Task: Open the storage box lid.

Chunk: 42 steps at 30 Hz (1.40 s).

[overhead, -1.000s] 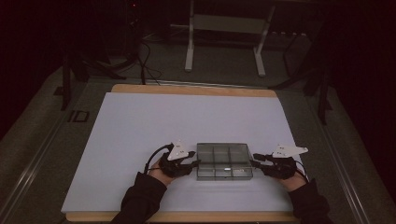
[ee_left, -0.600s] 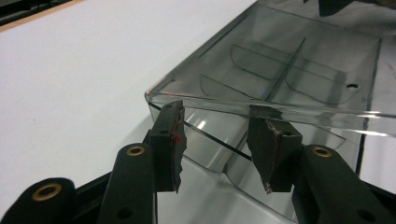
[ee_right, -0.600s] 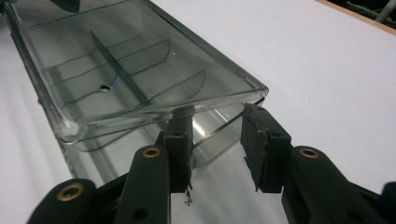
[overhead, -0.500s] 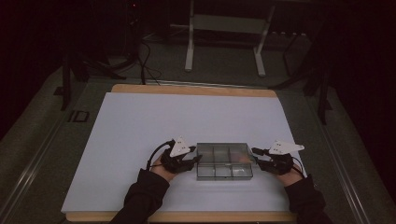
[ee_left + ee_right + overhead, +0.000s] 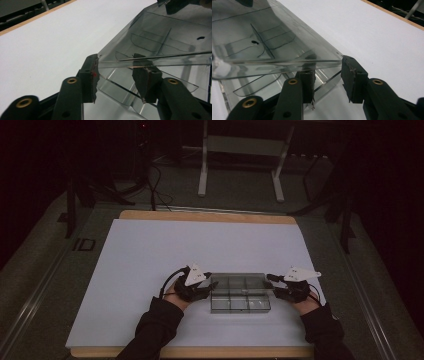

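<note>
A smoky clear plastic compartment box [image 5: 240, 302] lies near the table's front edge with its hinged lid [image 5: 237, 281] tilted up. My left gripper [image 5: 206, 287] is at the box's left end and my right gripper [image 5: 274, 285] at its right end. In the left gripper view the lid's near corner [image 5: 100, 61] touches one pad [image 5: 93, 75], and the other jaw shows through the plastic beneath the lid. The right gripper view mirrors this: the lid [image 5: 287, 50] ends at a corner against one pad [image 5: 348, 72]. Both pairs of jaws stand apart and pinch nothing across.
The white table top [image 5: 165, 255] spreads wide behind and left of the box. Its wooden edge [image 5: 200, 216] runs along the far side. Beyond it, on the dark floor, are a metal stand [image 5: 240, 150] and loose cables [image 5: 155, 185].
Both grippers have edged slightly inward toward the box's ends, and the lid looks a little more raised. The box base has stayed in place.
</note>
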Tool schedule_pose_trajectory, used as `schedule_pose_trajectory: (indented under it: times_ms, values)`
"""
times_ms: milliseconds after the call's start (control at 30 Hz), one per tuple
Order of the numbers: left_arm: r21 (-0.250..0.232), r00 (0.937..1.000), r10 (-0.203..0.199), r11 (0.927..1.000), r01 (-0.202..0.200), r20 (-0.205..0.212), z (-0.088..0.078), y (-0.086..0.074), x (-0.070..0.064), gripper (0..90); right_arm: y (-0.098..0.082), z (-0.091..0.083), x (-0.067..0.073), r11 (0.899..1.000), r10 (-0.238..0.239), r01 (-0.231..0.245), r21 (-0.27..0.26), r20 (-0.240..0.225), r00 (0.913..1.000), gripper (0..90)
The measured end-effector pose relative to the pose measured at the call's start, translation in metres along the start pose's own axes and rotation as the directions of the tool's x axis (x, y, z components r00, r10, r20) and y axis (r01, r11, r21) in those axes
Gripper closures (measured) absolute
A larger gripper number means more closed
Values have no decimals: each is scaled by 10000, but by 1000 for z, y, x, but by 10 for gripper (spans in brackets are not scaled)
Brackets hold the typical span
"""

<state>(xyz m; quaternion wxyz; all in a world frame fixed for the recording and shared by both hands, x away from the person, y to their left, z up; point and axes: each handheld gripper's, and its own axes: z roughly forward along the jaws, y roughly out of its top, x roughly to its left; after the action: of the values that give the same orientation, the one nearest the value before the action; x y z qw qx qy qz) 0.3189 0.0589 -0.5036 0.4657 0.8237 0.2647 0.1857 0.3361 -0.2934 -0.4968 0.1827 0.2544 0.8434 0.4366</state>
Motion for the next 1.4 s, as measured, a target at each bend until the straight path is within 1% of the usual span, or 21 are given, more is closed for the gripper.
schedule_pose_trajectory:
  times_ms: [100, 333, 467, 567, 700, 900, 1233, 1400]
  values:
    - [-57, 10000, -21, 10000, 21, 11, 2, 2, 1, 613, 2, 1, -1, 10000, -36, 36, 7, 61, 10000, 655]
    - [-243, 9995, -16, 9997, 8, -316, 3, 4, 3, 671, 5, 2, -6, 9999, 68, -67, -106, 104, 9999, 698]
    - [-343, 9990, -111, 9994, 97, -426, 4, 5, 4, 694, 7, 4, -7, 9998, 139, -136, -138, 208, 9997, 715]
    - [-293, 9985, -159, 9995, 144, -530, 6, 6, 6, 715, 9, 6, -8, 9999, 71, -68, -113, 314, 9995, 721]
    - [-275, 9974, -259, 9993, 242, -666, 8, 6, 8, 744, 12, 7, -9, 9998, 186, -182, -107, 370, 9991, 728]
    - [-356, 9968, -381, 9987, 357, -701, 9, 8, 11, 764, 14, 9, -12, 9995, 286, -279, -153, 436, 9986, 740]
    - [-578, 9953, -518, 9972, 472, -822, 14, 13, 15, 768, 20, 13, -14, 9988, 447, -435, -203, 593, 9972, 745]
    - [-656, 9934, -665, 9960, 605, -930, 18, 14, 17, 771, 22, 16, -16, 9980, 620, -608, -194, 703, 9956, 746]
